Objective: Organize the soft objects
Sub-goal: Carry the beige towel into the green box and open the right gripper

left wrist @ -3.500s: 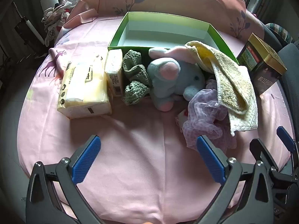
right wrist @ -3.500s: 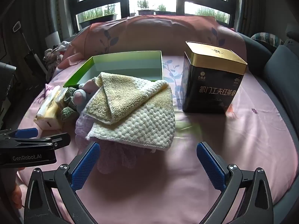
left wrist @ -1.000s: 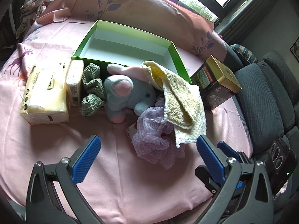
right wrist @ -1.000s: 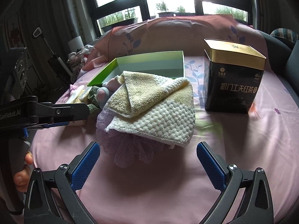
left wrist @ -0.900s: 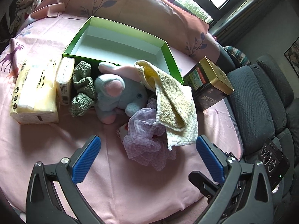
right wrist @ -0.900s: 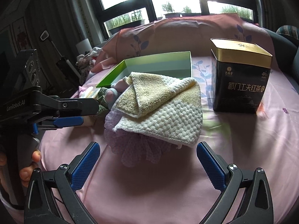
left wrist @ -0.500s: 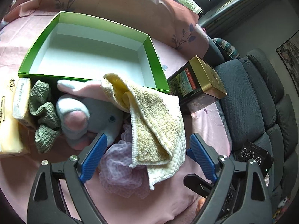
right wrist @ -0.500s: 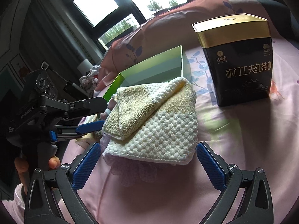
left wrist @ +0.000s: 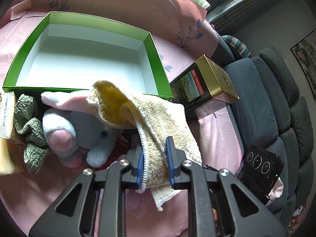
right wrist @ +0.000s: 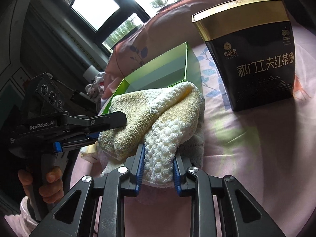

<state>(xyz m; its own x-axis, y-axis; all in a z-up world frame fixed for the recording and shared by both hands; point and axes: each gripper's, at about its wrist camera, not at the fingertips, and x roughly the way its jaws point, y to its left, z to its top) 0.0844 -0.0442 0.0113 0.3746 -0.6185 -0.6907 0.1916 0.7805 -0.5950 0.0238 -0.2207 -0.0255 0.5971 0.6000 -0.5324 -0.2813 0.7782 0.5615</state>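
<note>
Gripping the towel (left wrist: pixel 158 122) now — left gripper (left wrist: pixel 155 164) and right gripper (right wrist: pixel 158 165) have just closed on its near edges. It drapes over the plush (left wrist: pixel 79 130), at six o'clock from the box (left wrist: pixel 156 63), ready for lifting.

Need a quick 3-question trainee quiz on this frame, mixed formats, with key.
1. True or false: the green box already holds the towel.
2. Multiple choice: what are the left gripper and right gripper clamped on? A) the black tea tin B) the towel C) the plush elephant
3. Fill in: the knitted green cloth lies between the plush elephant and the ___ packs at the left edge.

Key: 1 false, the box is empty; 2 B, both pairs of fingers have just closed on it; 3 tissue.
</note>
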